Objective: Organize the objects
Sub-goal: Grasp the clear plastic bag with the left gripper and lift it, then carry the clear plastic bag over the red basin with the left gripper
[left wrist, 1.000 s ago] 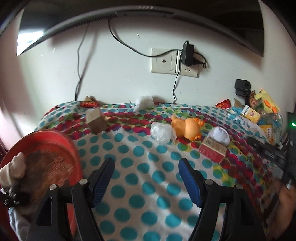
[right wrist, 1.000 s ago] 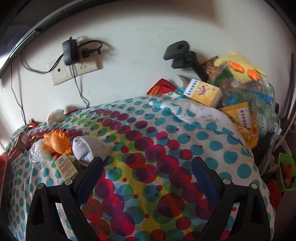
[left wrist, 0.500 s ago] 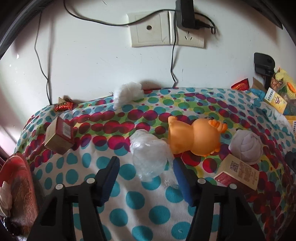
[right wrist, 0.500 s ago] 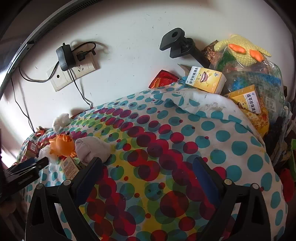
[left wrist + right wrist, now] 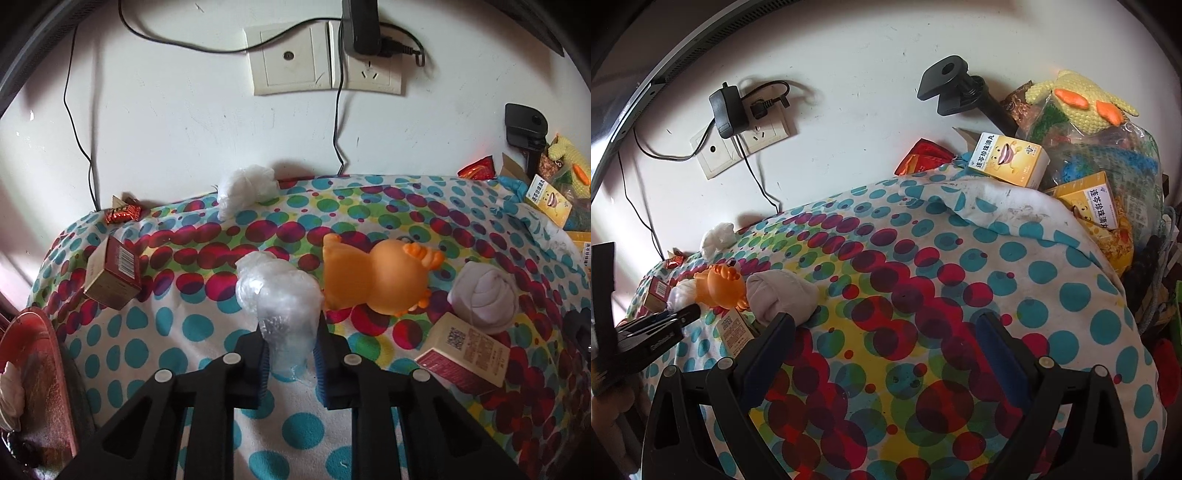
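Left gripper jaws just closed, blue pads pinching crumpled clear plastic bag on polka-dot cloth, just beside orange rubber duck. Right gripper jaws wide apart, nothing between, over same cloth near rolled white sock.

Crumpled plastic bag: thin clear film, glossy, wrinkled. Orange toy just right of bag: smooth matt rubbery plastic. Rolled sock beyond toy: soft grey cloth. Boxes near bag: printed cardboard. Polka-dot sheet under bag: matt cloth.
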The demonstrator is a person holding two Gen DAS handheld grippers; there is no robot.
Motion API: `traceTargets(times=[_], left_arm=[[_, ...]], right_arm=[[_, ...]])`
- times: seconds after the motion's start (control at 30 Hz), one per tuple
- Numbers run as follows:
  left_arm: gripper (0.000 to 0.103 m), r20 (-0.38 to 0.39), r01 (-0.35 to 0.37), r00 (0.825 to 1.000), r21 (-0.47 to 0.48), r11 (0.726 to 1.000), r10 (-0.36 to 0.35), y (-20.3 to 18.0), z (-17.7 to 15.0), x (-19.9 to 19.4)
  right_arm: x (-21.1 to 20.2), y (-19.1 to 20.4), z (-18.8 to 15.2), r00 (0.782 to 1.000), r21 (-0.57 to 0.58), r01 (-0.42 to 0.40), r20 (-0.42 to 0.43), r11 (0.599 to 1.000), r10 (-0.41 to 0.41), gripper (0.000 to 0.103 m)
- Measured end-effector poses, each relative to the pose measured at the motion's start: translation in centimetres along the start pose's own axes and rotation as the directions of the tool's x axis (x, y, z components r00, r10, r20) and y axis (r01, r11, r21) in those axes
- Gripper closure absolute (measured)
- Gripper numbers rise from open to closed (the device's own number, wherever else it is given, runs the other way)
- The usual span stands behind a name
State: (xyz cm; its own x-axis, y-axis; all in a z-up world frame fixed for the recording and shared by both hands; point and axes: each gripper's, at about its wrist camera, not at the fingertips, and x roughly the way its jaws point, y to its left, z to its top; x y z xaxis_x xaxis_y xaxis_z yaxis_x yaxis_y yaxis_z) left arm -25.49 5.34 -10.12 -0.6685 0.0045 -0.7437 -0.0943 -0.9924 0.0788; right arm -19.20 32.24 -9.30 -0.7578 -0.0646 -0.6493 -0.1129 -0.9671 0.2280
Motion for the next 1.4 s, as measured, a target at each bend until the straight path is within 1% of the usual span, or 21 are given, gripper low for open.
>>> traceTargets(times=[0.1,0.33,0.53,0.7,0.97,1.4], left_arm=[[0.083,0.018,-0.010,1.000,0.008,1.000,0.010,-0.1,0.4,-1.3],[0.083,0.056,-0.032,0.998,-0.011,0.999,0.032,0.8,1.2,-4.5],[0.083,0.089,-0.052,0.995,-0.033,0.998,0.055,2.8,1.6,-7.1],[0.083,0.115,-0.088,0.989,-0.041,0.995,0.092,4.8,1.7,-9.0],[0.083,0.123,-0.134,0.982,-0.085,0.987,0.144,8.7,1.1,-10.7],[0.083,0.094,-0.197,0.973,-0.131,0.972,0.210,13.5,-0.8,-11.5]], right_arm=[[0.1,0.1,0.0,1.000,-0.007,0.004,-0.004,1.000,-0.004,0.005],[0.1,0.6,0.0,1.000,-0.033,0.024,-0.009,0.999,-0.024,0.005],[0.1,0.8,0.1,0.999,-0.043,0.033,-0.012,0.999,-0.033,0.005],[0.1,0.9,0.0,0.999,-0.046,0.032,-0.011,0.998,-0.033,0.005],[0.1,1.2,0.1,0.999,-0.068,0.034,-0.015,0.997,-0.035,0.003],[0.3,1.7,0.0,0.999,-0.087,0.037,-0.019,0.996,-0.039,0.002]])
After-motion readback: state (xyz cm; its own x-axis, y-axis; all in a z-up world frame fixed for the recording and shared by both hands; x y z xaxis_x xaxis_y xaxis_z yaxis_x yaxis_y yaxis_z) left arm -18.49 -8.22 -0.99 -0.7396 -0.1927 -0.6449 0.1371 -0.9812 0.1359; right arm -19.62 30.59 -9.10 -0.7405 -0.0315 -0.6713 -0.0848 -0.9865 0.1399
